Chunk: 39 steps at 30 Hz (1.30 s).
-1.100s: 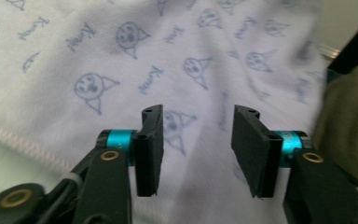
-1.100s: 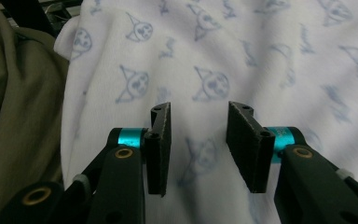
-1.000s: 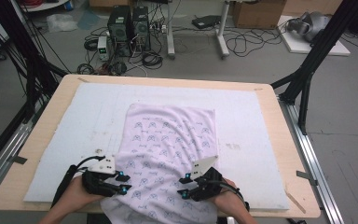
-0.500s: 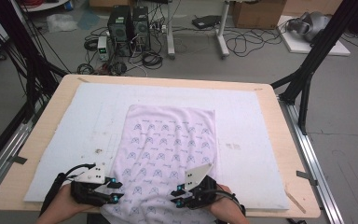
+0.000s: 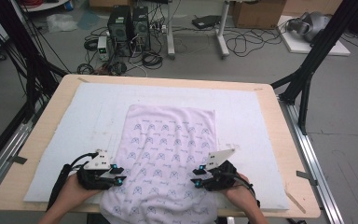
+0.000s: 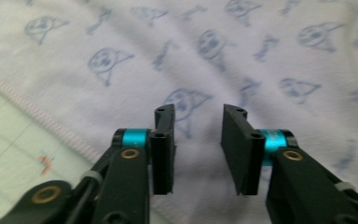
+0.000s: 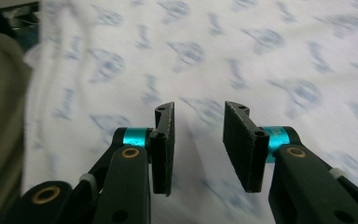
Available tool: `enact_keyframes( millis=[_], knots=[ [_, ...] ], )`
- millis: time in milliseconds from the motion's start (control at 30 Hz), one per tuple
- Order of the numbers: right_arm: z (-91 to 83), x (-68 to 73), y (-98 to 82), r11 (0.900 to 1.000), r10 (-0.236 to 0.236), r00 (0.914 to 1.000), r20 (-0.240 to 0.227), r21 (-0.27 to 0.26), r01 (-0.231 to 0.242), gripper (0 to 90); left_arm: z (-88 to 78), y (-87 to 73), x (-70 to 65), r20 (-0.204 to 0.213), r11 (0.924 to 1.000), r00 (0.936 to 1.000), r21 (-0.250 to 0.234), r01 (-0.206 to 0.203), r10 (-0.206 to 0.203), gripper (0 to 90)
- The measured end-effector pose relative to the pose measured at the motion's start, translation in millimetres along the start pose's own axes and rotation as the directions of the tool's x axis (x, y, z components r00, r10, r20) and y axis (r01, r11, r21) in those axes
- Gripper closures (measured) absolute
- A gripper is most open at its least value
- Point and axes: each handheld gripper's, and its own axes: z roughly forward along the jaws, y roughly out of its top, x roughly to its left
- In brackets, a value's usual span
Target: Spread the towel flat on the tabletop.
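Left claw (image 5: 116, 171): your jaws stand apart with nothing pinched; they have just been closing, and in the left gripper view (image 6: 198, 149) only flat cloth shows in the gap. It sits at the cloth's left border, near the desk's front.

Right claw (image 5: 198, 176): jaws likewise apart and empty, having just been opening; in the right gripper view (image 7: 198, 149) printed fabric lies beneath the gap, unheld. It sits near the cloth's right border, level with your other claw.

Cloth (image 5: 168, 149): pale, printed all over with small blue figures, spread smooth between both claws. Its far edge lies square on the pad; its near end hangs over the desk's front edge toward you. A stitched hem (image 6: 42, 121) runs just left of your left jaws.

Pad (image 5: 242, 121): white sheet under the cloth, covering most of the desk (image 5: 42, 140).

Beyond: floor with cables and computer towers (image 5: 130, 23), well apart.

Risks, as judged:
- Closing now on flat fabric may pinch both layers, or the pad with them, because the jaws sit over the cloth, not at a free edge.
- Uneven pulls from your two hands would skew the smooth lie and wrinkle it.
- The overhanging end may drag the cloth off the front if lifted loosely.
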Motion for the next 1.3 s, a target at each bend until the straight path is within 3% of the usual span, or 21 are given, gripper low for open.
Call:
enact_keyframes(
  millis=[67, 133, 267, 433, 633, 900, 1300],
  knots=[
    [-3.7, -4.7, -5.1, 1.0, 0.018, 0.9996, 0.021, 0.008, -0.018, 64.2, -0.8, -1.2, 0.0, -0.028, 1.0, 0.9996, -0.003, 0.005, -0.005, 76.5],
    [-4.3, -8.5, -10.6, 0.999, 0.033, 0.9991, 0.027, 0.024, -0.034, 67.6, -1.4, -2.0, -0.7, -0.031, 1.0, 0.9995, -0.003, 0.001, -0.001, 85.6],
    [-5.4, -7.9, -15.3, 0.999, 0.023, 0.9997, 0.004, 0.03, -0.023, 81.6, -6.1, -5.7, -3.3, -0.035, 0.9999, 0.9993, -0.003, 0.011, -0.011, 88.1],
    [-11.2, 2.7, -21.5, 1.0, 0.018, 0.9991, -0.039, 0.013, -0.018, 78.0, -14.6, -9.8, -3.1, -0.041, 0.9995, 0.9989, -0.024, 0.021, -0.022, 87.2],
    [-17.8, -2.6, -21.7, 0.998, 0.057, 0.9983, 0.004, -0.031, -0.057, 66.4, -12.2, -1.8, 5.7, -0.063, 0.9959, 0.9965, -0.076, 0.049, -0.054, 69.7],
    [-18.1, -23.4, -14.1, 0.993, 0.097, 0.993, 0.068, -0.073, -0.092, 57.5, -4.2, 8.5, 22.8, -0.083, 0.9912, 0.994, -0.118, 0.061, -0.071, 60.2],
    [-17.8, -52.1, -10.8, 0.981, 0.167, 0.9726, 0.161, -0.123, -0.149, 41.5, 7.5, 23.7, 42.1, -0.117, 0.9816, 0.9854, -0.16, 0.104, -0.124, 46.8]
  ],
)
